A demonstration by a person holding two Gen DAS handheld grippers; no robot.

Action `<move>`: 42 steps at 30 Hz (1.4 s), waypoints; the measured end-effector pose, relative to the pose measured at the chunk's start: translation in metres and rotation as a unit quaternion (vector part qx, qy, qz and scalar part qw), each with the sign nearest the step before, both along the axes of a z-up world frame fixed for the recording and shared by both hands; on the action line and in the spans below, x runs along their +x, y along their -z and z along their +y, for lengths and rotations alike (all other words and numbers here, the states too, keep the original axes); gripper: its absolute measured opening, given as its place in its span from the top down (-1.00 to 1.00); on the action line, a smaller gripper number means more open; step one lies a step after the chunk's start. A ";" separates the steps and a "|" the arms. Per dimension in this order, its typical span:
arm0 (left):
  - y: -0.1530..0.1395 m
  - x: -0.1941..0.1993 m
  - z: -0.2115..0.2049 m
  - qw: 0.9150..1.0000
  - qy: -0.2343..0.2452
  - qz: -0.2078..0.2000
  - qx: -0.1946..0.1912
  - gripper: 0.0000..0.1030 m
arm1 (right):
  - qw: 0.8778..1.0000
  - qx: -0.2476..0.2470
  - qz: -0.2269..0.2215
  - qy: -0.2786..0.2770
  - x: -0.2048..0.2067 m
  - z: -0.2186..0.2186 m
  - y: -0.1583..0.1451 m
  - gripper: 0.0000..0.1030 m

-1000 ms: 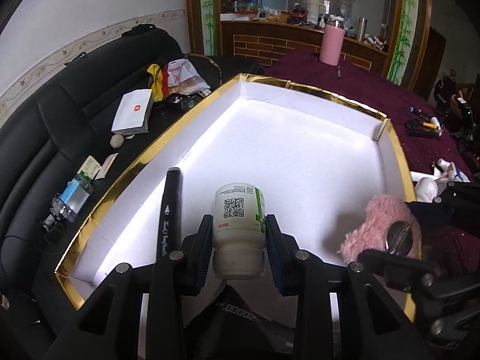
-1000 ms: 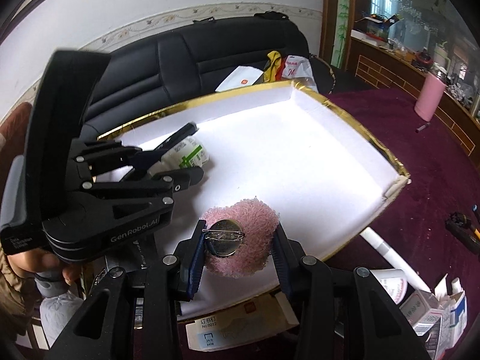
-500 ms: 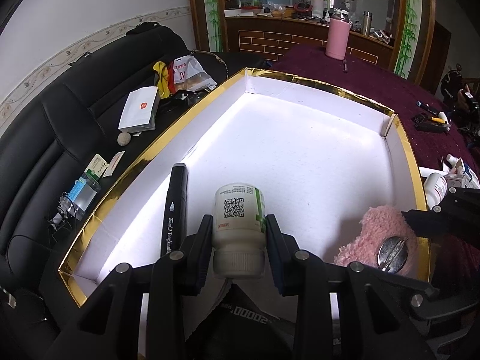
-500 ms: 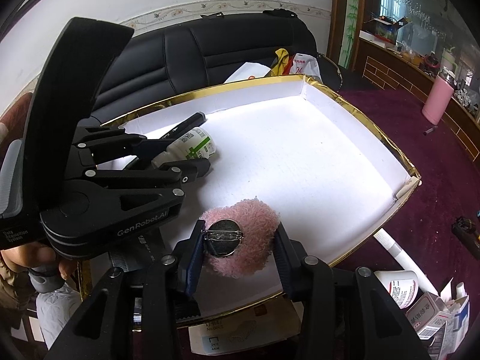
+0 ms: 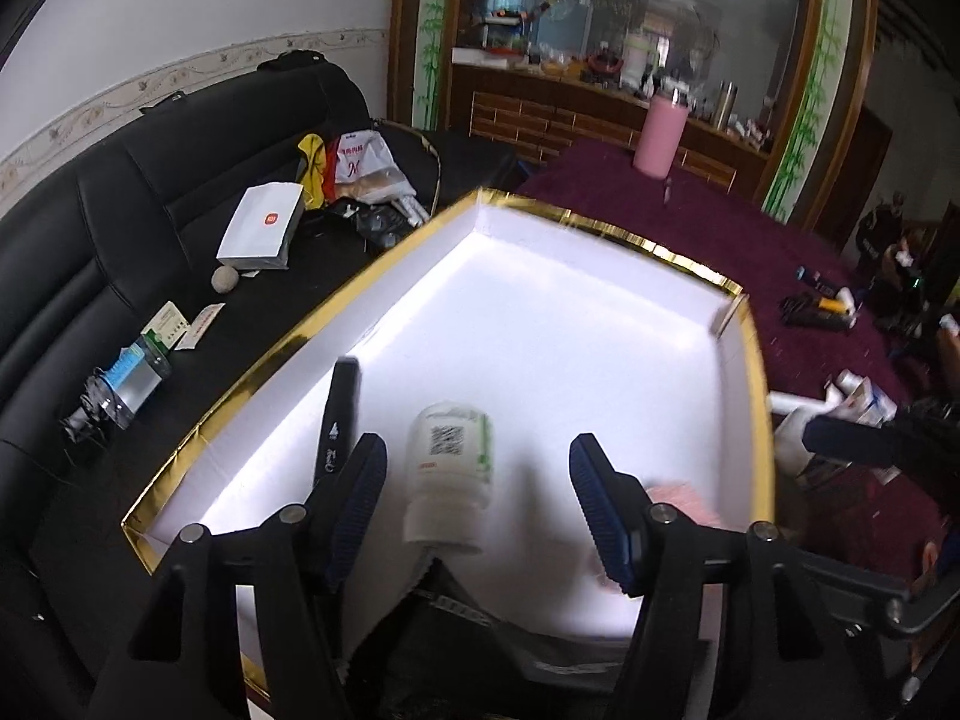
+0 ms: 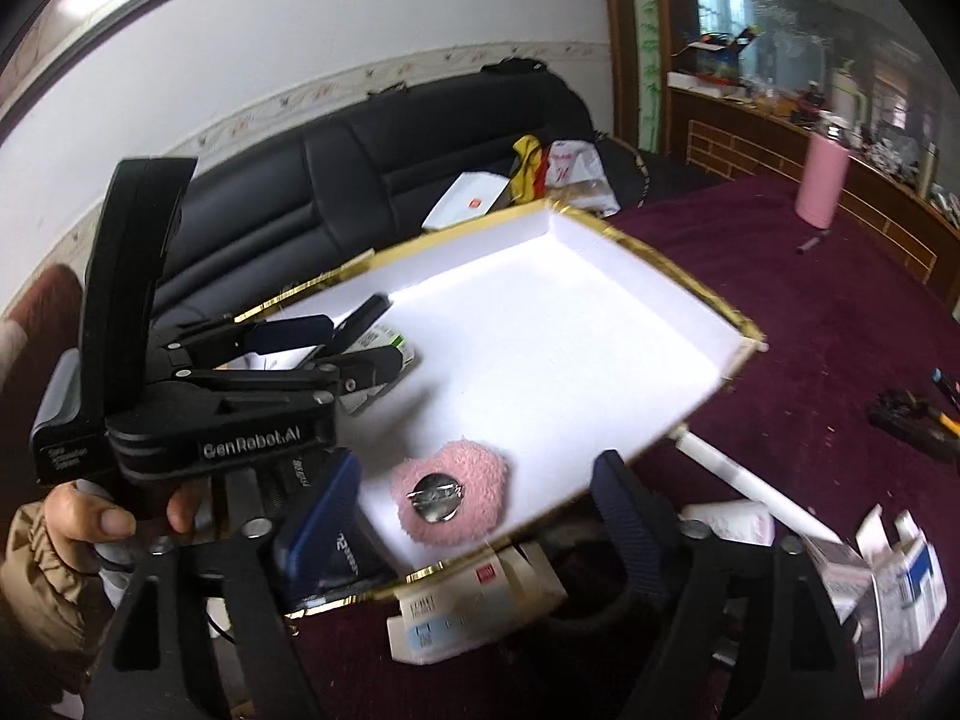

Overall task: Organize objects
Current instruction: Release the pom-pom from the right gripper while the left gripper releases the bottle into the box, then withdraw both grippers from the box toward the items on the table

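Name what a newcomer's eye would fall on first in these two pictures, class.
First, the big white tray with a gold rim, bright against the dark red tablecloth. Inside it near the front lie a fluffy pink brooch and a white bottle beside a black pen. The left gripper and right gripper frame them, jaws just opened, touching neither.

White pill bottle, black marker and fuzzy pink brooch are all lying flat inside the gold-rimmed white tray.
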State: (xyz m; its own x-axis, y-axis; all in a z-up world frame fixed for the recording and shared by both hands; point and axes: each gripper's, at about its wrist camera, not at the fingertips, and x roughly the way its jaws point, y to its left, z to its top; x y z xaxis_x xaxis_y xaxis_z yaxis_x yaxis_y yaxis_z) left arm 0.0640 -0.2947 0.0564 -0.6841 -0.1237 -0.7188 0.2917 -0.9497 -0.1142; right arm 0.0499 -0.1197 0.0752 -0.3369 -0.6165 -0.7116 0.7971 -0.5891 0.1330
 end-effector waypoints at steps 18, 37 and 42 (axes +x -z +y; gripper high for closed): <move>-0.040 -0.004 0.087 0.996 0.078 0.038 -0.024 -0.35 | 0.998 -0.025 -0.004 0.065 0.026 0.113 -0.014 -0.98; -0.018 -0.013 0.182 0.976 0.212 0.001 -0.039 -0.35 | 0.974 0.022 -0.031 0.225 0.046 0.258 0.013 -1.00; 0.005 -0.024 0.216 0.954 0.287 -0.039 -0.079 -0.35 | 0.970 0.008 -0.042 0.240 0.047 0.270 0.016 -1.00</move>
